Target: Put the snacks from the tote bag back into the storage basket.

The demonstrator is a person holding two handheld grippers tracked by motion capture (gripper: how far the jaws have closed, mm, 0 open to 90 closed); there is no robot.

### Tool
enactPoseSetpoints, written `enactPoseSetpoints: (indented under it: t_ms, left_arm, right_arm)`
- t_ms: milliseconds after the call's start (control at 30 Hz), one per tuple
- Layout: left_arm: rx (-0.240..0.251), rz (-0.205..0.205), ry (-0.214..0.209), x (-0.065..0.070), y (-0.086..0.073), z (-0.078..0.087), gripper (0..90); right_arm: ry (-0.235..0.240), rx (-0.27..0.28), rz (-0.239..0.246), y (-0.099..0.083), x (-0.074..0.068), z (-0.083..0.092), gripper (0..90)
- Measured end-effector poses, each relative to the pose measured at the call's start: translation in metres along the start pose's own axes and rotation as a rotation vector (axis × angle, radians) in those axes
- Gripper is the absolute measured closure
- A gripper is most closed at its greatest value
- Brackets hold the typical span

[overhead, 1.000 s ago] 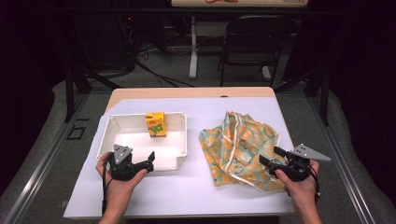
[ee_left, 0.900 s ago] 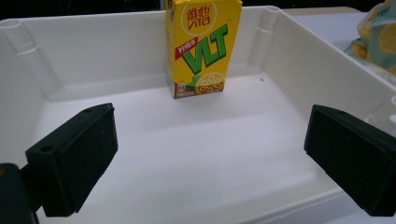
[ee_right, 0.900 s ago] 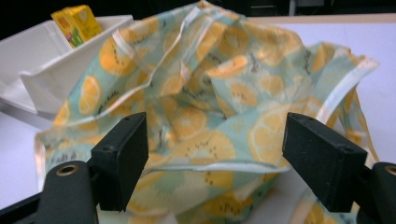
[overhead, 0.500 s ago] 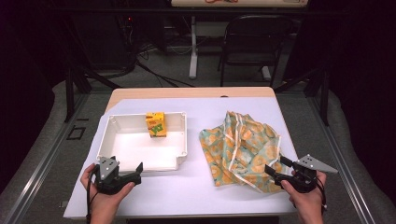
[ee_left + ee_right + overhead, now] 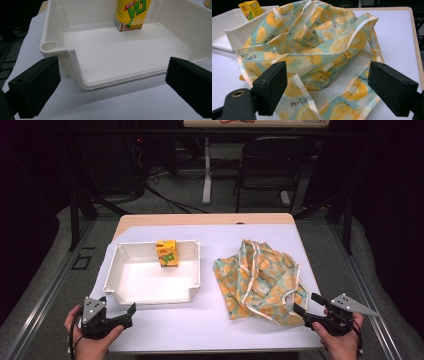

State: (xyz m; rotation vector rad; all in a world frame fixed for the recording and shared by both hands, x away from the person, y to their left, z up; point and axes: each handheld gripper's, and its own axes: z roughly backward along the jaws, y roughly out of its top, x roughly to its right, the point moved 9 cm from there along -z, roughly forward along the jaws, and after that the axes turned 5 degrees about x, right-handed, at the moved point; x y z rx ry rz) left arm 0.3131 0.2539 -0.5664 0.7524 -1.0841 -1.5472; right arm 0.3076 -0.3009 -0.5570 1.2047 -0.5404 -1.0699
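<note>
Ahead of the left tongs (image 5: 131, 312), which gape wide and empty, the white plastic tray (image 5: 82, 83) sits on the table (image 5: 210, 330), a juice carton (image 5: 132, 13) upright at its far wall. Before the right tongs (image 5: 306, 306), just opened wider and gripping nothing, the lemon-print fabric bag (image 5: 312, 45) lies crumpled; a loose strap (image 5: 303, 93) between the jaws could snag and drag it.

High view above the table (image 5: 210, 227) looking forward and down, left gripper view close on the white tray (image 5: 75, 65), right gripper view close on the fruit-print bag (image 5: 312, 45), tray corner shared
</note>
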Motion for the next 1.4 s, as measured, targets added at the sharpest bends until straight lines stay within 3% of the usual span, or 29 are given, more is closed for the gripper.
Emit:
enactPoseSetpoints:
  t_ms: [100,233,300,433,467,633,667,800,1000,1133,1400]
  left_arm:
    - [-0.002,-0.015,0.018,-0.007,-0.004,0.005,0.1]
    - [-0.013,0.019,0.011,-0.013,-0.009,0.006,0.1]
    - [-0.005,0.045,0.007,-0.015,-0.009,0.005,0.1]
    - [-0.024,0.031,0.029,-0.022,-0.012,0.003,0.1]
    - [-0.017,0.025,0.035,-0.023,-0.011,0.003,0.1]
    - [0.008,0.037,0.012,-0.022,-0.005,-0.002,0.1]
    - [0.010,0.036,0.001,-0.022,-0.004,-0.003,0.1]
    - [0.007,0.025,-0.015,-0.022,-0.002,-0.006,0.1]
    - [-0.005,0.029,-0.014,-0.018,-0.003,-0.009,0.1]
    - [-0.008,0.011,-0.020,-0.014,-0.004,-0.008,0.1]
    - [-0.024,0.029,-0.005,-0.018,-0.006,-0.009,0.1]
  right_arm:
    - [-0.003,-0.008,0.014,-0.003,-0.001,0.003,14.9]
    - [-0.012,-0.015,0.028,-0.005,0.000,0.007,14.3]
    - [-0.020,0.001,0.012,-0.004,0.002,0.008,14.3]
    - [-0.036,0.008,-0.003,-0.004,0.008,0.010,14.3]
    - [-0.031,-0.010,0.013,-0.005,0.009,0.011,14.3]
    - [-0.020,-0.008,0.047,-0.004,0.006,0.007,13.9]
    - [-0.021,0.005,0.040,-0.003,0.005,0.006,13.3]
    - [-0.013,-0.025,0.038,-0.005,0.010,0.002,12.4]
    - [-0.041,-0.039,0.015,-0.007,0.020,-0.003,14.0]
    - [-0.032,-0.043,0.016,-0.007,0.018,-0.004,13.5]
    - [-0.039,-0.046,0.010,-0.008,0.018,-0.004,13.4]
